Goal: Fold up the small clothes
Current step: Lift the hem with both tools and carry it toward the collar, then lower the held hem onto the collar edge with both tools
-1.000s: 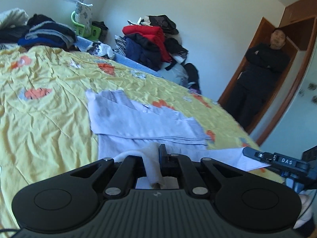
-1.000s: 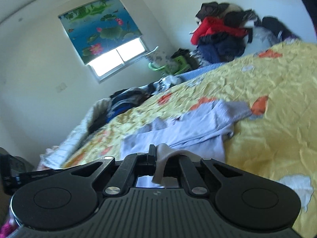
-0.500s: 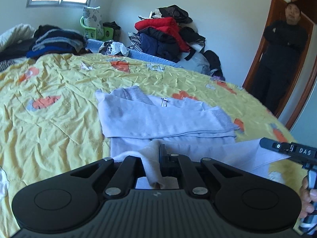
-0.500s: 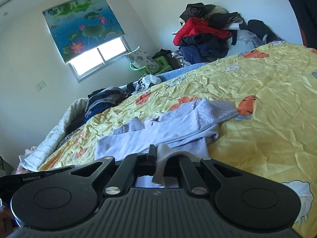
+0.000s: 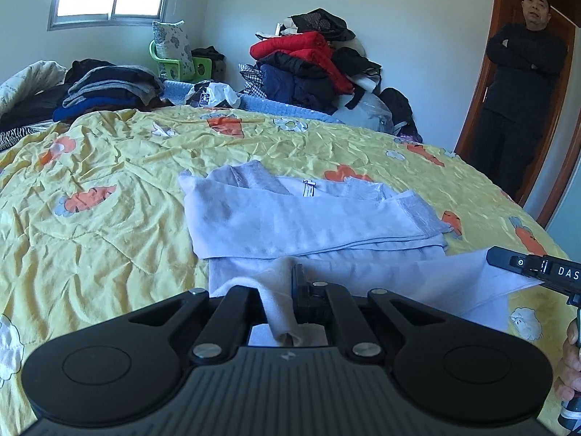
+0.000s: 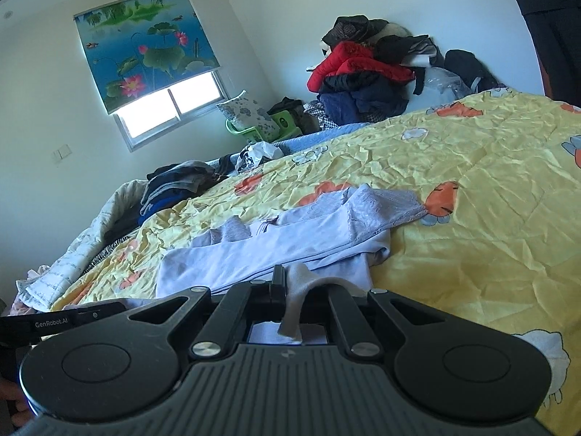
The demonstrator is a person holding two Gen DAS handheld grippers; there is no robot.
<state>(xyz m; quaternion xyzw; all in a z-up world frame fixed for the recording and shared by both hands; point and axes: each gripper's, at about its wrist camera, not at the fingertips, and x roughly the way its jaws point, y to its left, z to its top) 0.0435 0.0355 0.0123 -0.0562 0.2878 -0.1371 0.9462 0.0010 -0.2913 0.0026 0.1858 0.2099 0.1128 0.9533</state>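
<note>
A pale lilac top [image 5: 308, 221] lies on the yellow bedsheet [image 5: 109, 189], its sleeves folded across the body. My left gripper [image 5: 296, 276] is shut on the near hem at its left corner, with cloth bunched between the jaws. My right gripper [image 6: 281, 279] is shut on the hem's right corner; it also shows at the right edge of the left wrist view [image 5: 533, 267]. The hem is lifted and stretched between the two grippers. The top also shows in the right wrist view [image 6: 290, 239].
Folded dark clothes [image 5: 109, 91] are stacked at the bed's far left. A heap of red and dark jackets [image 5: 308, 61] sits by the far wall. A man in black [image 5: 519, 83] stands in the doorway at right. A green basket [image 5: 181, 65] stands under the window.
Both grippers have kept hold of the hem and moved forward and up over the bed. The top now sits closer and more central in both views.
</note>
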